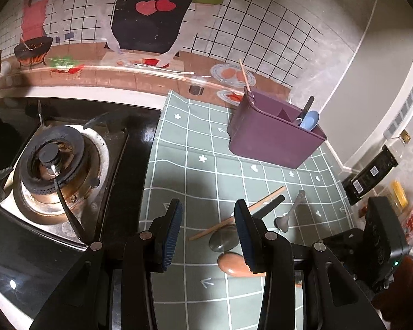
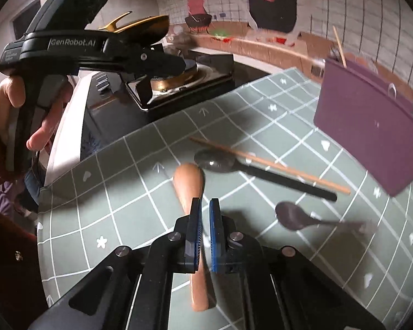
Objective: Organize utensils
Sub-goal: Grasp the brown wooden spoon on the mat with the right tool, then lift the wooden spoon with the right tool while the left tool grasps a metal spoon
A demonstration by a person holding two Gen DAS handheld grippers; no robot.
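Right gripper [image 2: 204, 229] over orange spoon [image 2: 188, 181]

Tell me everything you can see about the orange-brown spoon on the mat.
The orange-brown spoon looks like smooth glossy plastic or ceramic, with an oval bowl and a straight handle in the same colour. It lies flat on the green checked mat, bowl toward the stove, just short of the black-handled spoon. The right gripper has its blue pads nearly together over the handle; whether they pinch it is unclear. The left gripper is open.
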